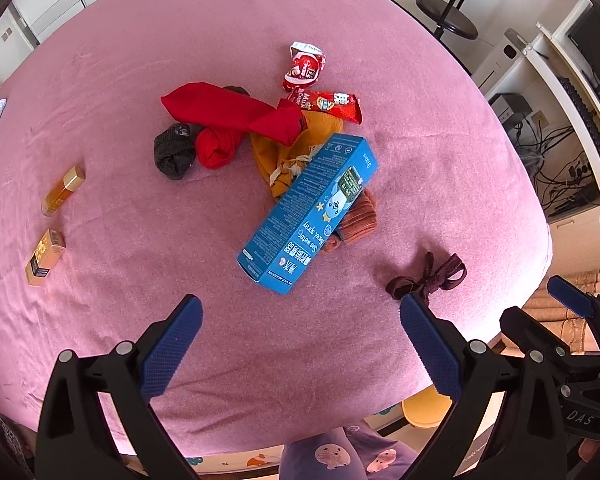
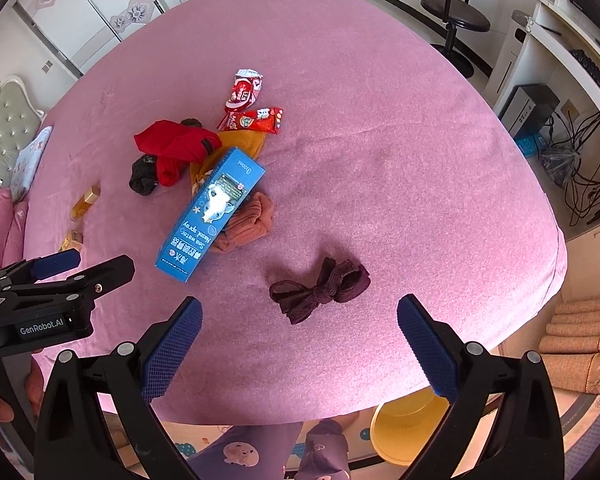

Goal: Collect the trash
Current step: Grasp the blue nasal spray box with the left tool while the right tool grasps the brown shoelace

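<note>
A blue nasal-spray box [image 1: 308, 212] [image 2: 210, 214] lies on the pink bed, resting partly on a mustard cloth [image 1: 284, 152] and a rust sock [image 2: 248, 222]. Behind it lie a red snack wrapper [image 1: 328, 105] [image 2: 256, 119] and a crumpled red-and-white wrapper [image 1: 305, 67] [image 2: 243, 90]. My left gripper [image 1: 300, 312] hovers open just in front of the box, holding nothing. My right gripper [image 2: 299, 312] hangs open above a dark maroon bow [image 2: 320, 290] [image 1: 428, 278], apart from it. Each gripper shows at the edge of the other's view.
Red socks [image 1: 228, 120] and a dark grey sock [image 1: 172, 156] lie left of the box. A small amber bottle [image 1: 63, 190] and a gold carton [image 1: 45, 257] sit at far left. A yellow bin [image 2: 408, 428] stands on the floor below the bed's edge. A stool and a desk stand at right.
</note>
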Demonstrator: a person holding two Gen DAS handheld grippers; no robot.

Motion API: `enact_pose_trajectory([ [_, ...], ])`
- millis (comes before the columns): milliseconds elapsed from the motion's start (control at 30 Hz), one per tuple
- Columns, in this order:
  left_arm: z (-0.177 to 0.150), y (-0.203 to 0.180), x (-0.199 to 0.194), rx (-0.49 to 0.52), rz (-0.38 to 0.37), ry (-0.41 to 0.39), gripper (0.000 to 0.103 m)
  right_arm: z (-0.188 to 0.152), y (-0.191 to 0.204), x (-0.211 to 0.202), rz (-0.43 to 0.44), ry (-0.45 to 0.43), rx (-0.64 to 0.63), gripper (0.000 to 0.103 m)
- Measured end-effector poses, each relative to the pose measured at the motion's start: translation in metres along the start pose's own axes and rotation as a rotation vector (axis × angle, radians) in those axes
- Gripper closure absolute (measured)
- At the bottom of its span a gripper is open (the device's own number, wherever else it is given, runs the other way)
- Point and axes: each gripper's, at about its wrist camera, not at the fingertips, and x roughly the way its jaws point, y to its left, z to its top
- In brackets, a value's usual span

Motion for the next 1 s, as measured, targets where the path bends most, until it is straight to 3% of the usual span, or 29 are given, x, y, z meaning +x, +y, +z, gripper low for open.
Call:
enact_pose_trajectory([
  [433,0.041,0.005,0.115,0.167,-0.027,0.189,0.004,-0.009,-0.028,0.073,0.006,0.142,0.19,0.009],
  [600,0.048,0.002,0.142,0.233,-0.016,0.231,0.005,-0.015,-0.036,0.093,0.0,0.18,0.243,0.009],
  [700,0.048,-0.004,0.153,0.278,0.002,0.247,0.013,-0.018,-0.04,0.102,0.003,0.199,0.265,0.009],
  [767,0.05,-0.009,0.162,0.295,0.021,0.269,0.03,-0.019,-0.042,0.106,0.002,0.206,0.278,0.009],
  [800,0.05,-0.009,0.165,0.298,0.031,0.279,0.034,-0.02,-0.043,0.108,0.005,0.212,0.284,0.009],
  [1000,0.052,0.009,0.164,0.201,-0.111,0.275,0.035,-0.019,-0.049,0.123,0.034,0.244,0.336,0.009],
])
